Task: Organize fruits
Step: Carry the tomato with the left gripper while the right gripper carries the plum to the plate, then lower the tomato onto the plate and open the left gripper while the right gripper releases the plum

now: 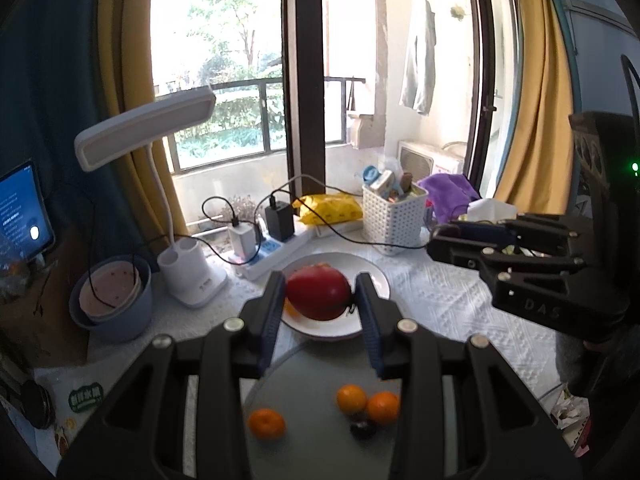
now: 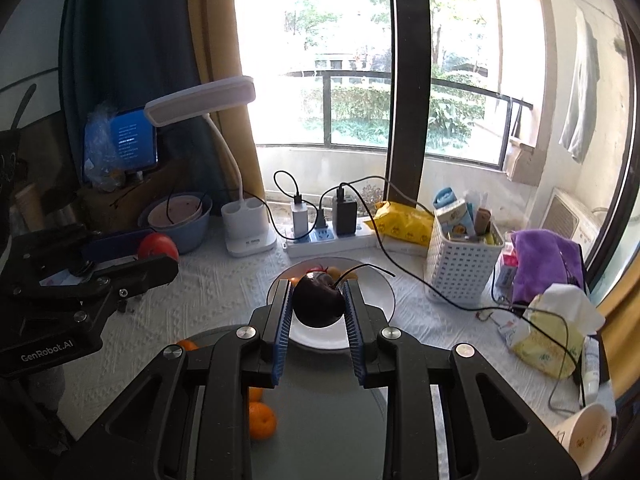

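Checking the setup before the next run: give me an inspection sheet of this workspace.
Surface: white textured cloth, grey round tray in front.
Job's things: red fruit in left tool; dark fruit in right tool; oranges on tray; white plate.
Clutter: basket, tissues, lamp, bowls.
Grippers: both shut on fruit.
Cables: black cable crosses the cloth; power strip.
Surroundings: window, curtains.

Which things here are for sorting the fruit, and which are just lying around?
For the job: red fruit in left gripper, dark fruit in right gripper, oranges, white plate, grey tray.
Just lying about: lamp, power strip, basket, purple cloth, blue bowl.
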`<state>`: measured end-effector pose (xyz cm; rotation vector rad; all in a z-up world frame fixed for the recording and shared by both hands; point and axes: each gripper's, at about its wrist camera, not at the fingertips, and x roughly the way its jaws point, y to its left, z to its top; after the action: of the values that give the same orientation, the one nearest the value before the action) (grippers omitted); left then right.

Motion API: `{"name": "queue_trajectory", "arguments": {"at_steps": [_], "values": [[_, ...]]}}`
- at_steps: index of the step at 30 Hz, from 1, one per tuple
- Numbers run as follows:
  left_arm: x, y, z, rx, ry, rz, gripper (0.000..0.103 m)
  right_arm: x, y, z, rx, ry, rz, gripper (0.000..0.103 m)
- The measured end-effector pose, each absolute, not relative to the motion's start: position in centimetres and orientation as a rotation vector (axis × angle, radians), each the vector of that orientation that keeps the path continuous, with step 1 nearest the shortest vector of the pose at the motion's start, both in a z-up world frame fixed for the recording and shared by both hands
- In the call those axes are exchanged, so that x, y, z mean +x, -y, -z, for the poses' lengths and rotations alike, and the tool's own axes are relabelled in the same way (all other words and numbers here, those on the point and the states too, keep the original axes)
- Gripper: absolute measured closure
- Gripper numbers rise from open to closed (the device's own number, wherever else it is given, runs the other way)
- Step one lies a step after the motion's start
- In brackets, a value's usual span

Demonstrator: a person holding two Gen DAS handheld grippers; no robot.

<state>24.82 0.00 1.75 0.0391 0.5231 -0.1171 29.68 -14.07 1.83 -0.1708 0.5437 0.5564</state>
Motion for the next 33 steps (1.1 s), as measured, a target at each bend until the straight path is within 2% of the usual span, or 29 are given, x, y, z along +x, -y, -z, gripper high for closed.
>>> {"name": "queue_trajectory", "arguments": {"at_steps": [12, 33], "values": [[28.4, -0.3, -1.8, 0.043, -0.52, 0.126, 0.066, 33.0, 13.5, -2.3, -0.179, -0.537, -0.558, 0.075], [35.1, -0.8, 1.8, 0.038, -0.594, 0.145, 0.066, 38.8, 12.1, 0.6, -0.192, -0.605, -0.561, 0.075]]}}
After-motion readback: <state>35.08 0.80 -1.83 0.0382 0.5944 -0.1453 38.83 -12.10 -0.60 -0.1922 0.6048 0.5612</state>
